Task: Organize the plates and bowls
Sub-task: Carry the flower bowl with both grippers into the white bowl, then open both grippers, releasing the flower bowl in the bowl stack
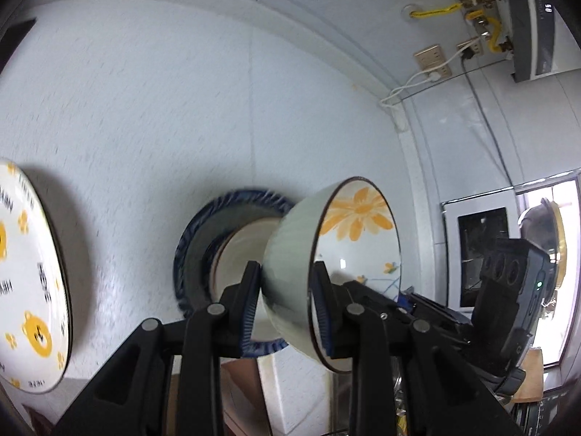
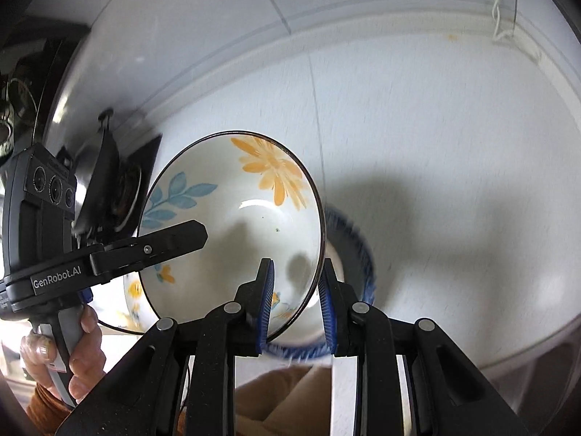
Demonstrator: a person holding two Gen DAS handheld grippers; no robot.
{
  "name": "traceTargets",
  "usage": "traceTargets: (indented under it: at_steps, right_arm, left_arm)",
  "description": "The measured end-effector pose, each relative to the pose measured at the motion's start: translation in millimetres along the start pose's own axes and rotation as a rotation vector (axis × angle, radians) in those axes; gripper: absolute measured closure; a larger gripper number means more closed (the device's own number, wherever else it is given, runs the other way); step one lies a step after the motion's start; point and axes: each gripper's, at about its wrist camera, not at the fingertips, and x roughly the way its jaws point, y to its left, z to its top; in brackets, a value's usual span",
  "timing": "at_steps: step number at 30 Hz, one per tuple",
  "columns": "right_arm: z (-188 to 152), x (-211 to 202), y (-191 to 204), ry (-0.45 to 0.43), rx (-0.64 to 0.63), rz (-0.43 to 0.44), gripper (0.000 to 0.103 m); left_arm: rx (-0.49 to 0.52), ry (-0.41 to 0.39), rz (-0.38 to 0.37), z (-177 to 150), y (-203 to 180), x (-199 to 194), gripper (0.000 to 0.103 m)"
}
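Observation:
My left gripper (image 1: 287, 305) is shut on the rim of a pale green bowl (image 1: 290, 265) with orange flowers inside, held tilted on its side. Behind it lies a blue-rimmed bowl (image 1: 203, 243) on the white counter. A white plate with yellow bears (image 1: 29, 279) is at the left edge. My right gripper (image 2: 296, 305) is shut on the rim of a white bowl (image 2: 232, 225) with orange flower and blue leaves. The blue-rimmed bowl (image 2: 359, 258) sits behind it. The left gripper (image 2: 109, 250) reaches in from the left, holding its bowl (image 2: 136, 305) partly hidden behind mine.
The white speckled counter (image 1: 145, 127) fills both views. Wall sockets, cables and yellow gas pipes (image 1: 472, 18) are at the far right. A wok with lid (image 2: 98, 181) and a stove burner lie at the left of the right wrist view.

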Motion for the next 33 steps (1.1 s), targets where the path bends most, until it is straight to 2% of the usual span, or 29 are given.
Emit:
traceTargets:
  at_steps: [8,14,17,21,30,33]
  right_arm:
    - [-18,30,-5,0.091,-0.014,0.019,0.081]
    - [-14,35,-11,0.124,-0.018,0.035,0.081]
    - [-15,38,-12,0.137,-0.025,0.035,0.081]
    - [-15,37,-15,0.138,-0.029,0.015,0.077]
    - [-14,21,-11,0.094,-0.068,0.008,0.077]
    - [-16,8,-8,0.048,-0.09,0.004,0.076]
  left_arm:
    - [-0.081,0.045,0.047,-18,27,28,0.076]
    - [-0.076,0.037,0.076,-13,18,37,0.076]
    - [-0.053,0.03,0.12,-11,15,41,0.076]
    - [-0.029,0.02,0.136,-7,12,40,0.073]
    - [0.007,-0.006,0.126,-9,9,27,0.072]
    - [0.017,-0.032,0.109,-11,8,15,0.057]
